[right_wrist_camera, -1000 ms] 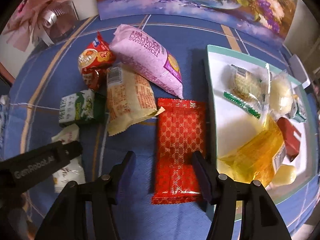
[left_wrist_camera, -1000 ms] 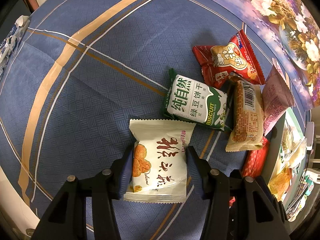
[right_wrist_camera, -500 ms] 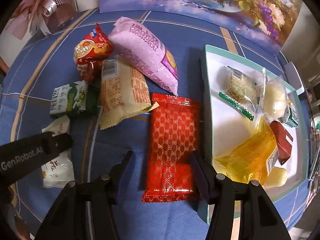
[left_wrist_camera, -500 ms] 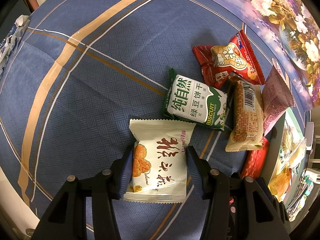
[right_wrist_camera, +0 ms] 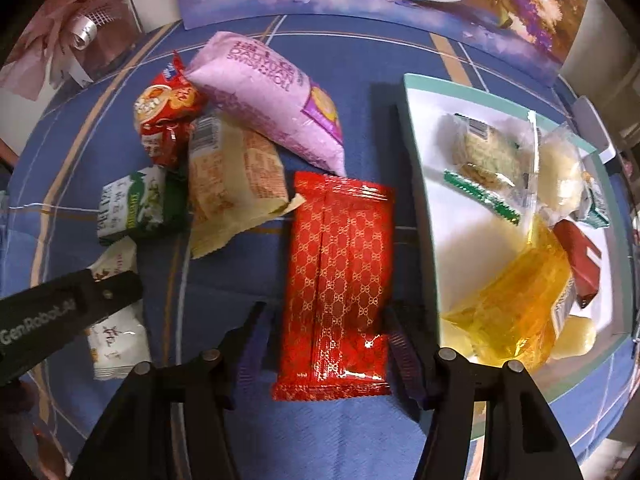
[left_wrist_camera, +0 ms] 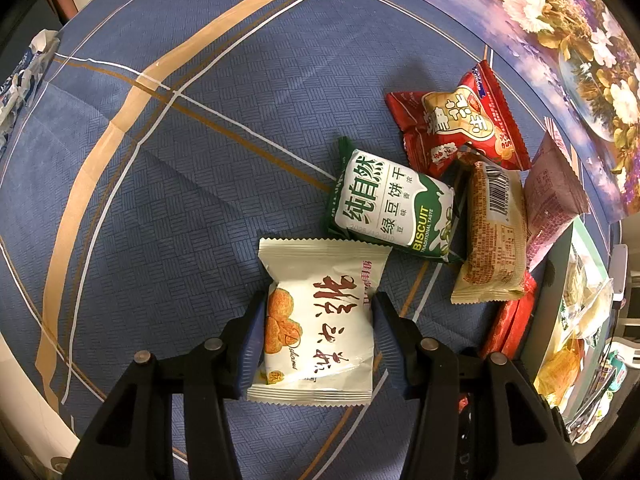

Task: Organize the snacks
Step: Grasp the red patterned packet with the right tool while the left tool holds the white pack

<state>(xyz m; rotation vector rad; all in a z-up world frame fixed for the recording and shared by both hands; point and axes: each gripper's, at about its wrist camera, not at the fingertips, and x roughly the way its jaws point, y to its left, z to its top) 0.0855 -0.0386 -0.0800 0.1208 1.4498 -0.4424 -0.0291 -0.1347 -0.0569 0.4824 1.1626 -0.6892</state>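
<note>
Red patterned snack packet (right_wrist_camera: 338, 280) lies flat beside white tray (right_wrist_camera: 420, 128) — other packets nearby.

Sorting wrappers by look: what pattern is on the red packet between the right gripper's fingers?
The red packet carries a repeating gold lattice motif, clearest in the right wrist view.

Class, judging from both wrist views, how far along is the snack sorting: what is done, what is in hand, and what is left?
Done: several snacks already lie in the tray.

In hand: the left gripper is shut on the white packet. The right gripper straddles the red packet, jaws opening, pads not yet pressing.

Left: the green biscuit pack, beige bar, pink roll and red peanut bag remain on the cloth.
</note>
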